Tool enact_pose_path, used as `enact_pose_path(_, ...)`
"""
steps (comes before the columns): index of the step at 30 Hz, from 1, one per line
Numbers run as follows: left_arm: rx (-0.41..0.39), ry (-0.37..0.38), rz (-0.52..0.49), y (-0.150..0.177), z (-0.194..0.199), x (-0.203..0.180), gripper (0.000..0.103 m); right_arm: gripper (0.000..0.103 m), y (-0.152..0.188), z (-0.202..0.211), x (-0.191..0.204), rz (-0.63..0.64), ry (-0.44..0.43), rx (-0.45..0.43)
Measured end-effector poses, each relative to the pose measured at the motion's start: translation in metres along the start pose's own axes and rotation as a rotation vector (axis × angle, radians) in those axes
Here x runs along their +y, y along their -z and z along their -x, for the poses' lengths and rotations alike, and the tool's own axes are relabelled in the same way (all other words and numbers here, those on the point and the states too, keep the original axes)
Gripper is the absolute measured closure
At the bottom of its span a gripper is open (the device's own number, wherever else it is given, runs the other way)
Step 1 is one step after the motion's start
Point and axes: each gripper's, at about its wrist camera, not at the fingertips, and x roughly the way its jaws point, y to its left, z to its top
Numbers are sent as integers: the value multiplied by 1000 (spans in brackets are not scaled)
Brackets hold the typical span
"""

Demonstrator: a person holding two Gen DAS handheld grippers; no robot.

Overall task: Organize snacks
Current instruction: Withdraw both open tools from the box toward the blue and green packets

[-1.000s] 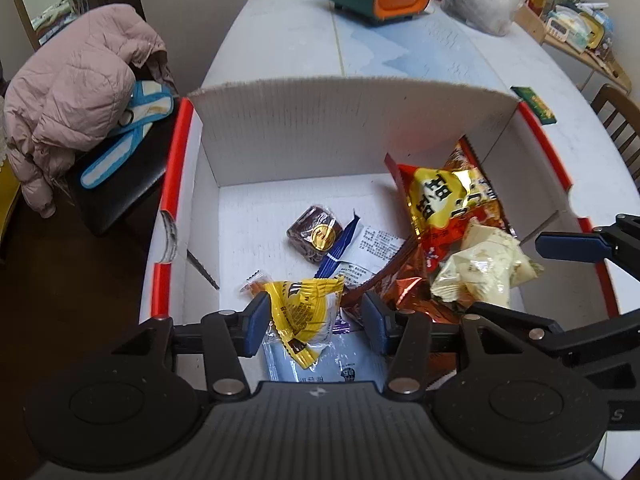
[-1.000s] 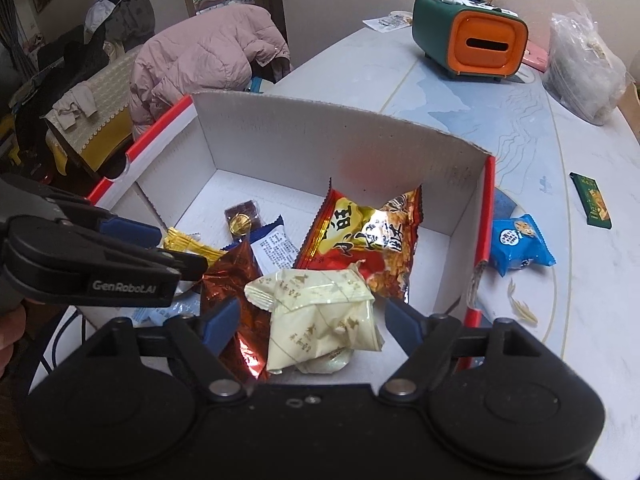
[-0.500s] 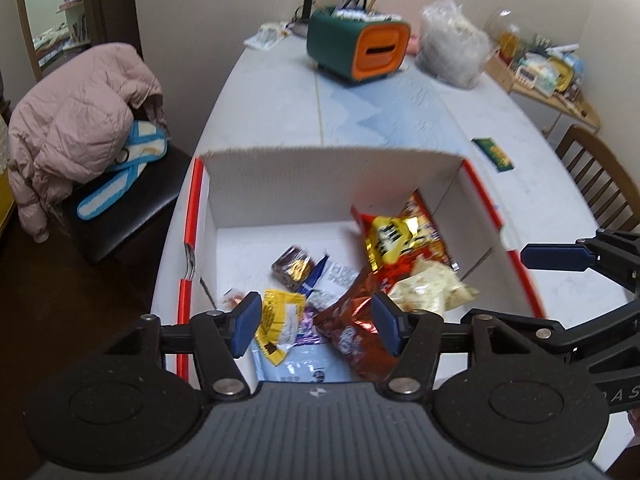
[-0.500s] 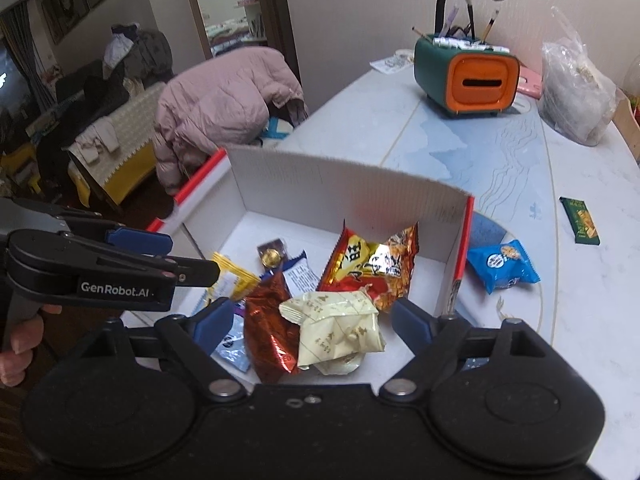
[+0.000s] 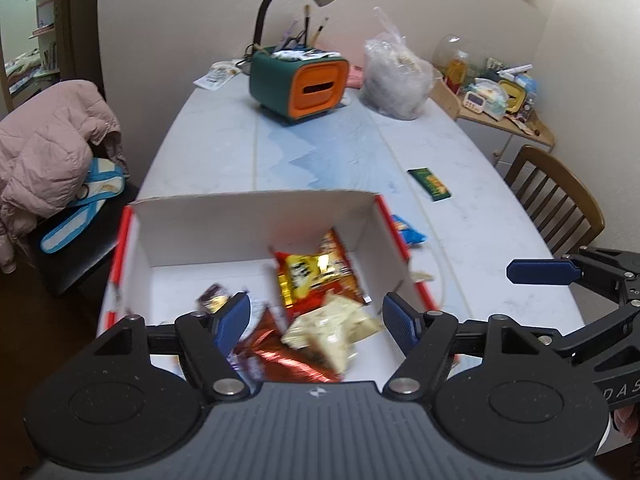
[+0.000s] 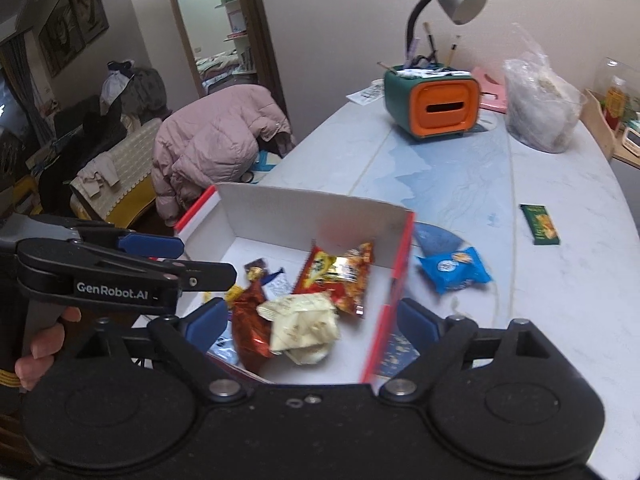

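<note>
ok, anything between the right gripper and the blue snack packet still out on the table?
Yes, from where it is now: the right gripper is open over the box, and the box's red-edged right wall stands between it and the blue snack packet. Above the wall, nothing visible blocks.

Snack packets heaped in open box

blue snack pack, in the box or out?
Out. The blue snack pack lies on the table, outside the box, right of its red-edged wall.

Box open from above, snacks crowding its right half, left floor bare
</note>
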Motion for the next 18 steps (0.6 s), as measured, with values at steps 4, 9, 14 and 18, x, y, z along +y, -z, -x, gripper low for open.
enact_pose_path(4, -12, 6, 7, -3, -7, -25, 26, 2, 4, 11, -25, -22, 5, -19)
enact_pose_path(9, -12, 22, 38, -5, -21, -58, 26, 0, 9, 27, -63, -44, 7, -56)
enact_pose_path(14, -7, 15, 59, -6, -40, -99, 26, 0, 17, 39, -109, -29, 39, -51)
enact_pose_path(18, 0, -11, 80, -9, -58, -134, 26, 0, 22, 47, -152, -41, 62, -38)
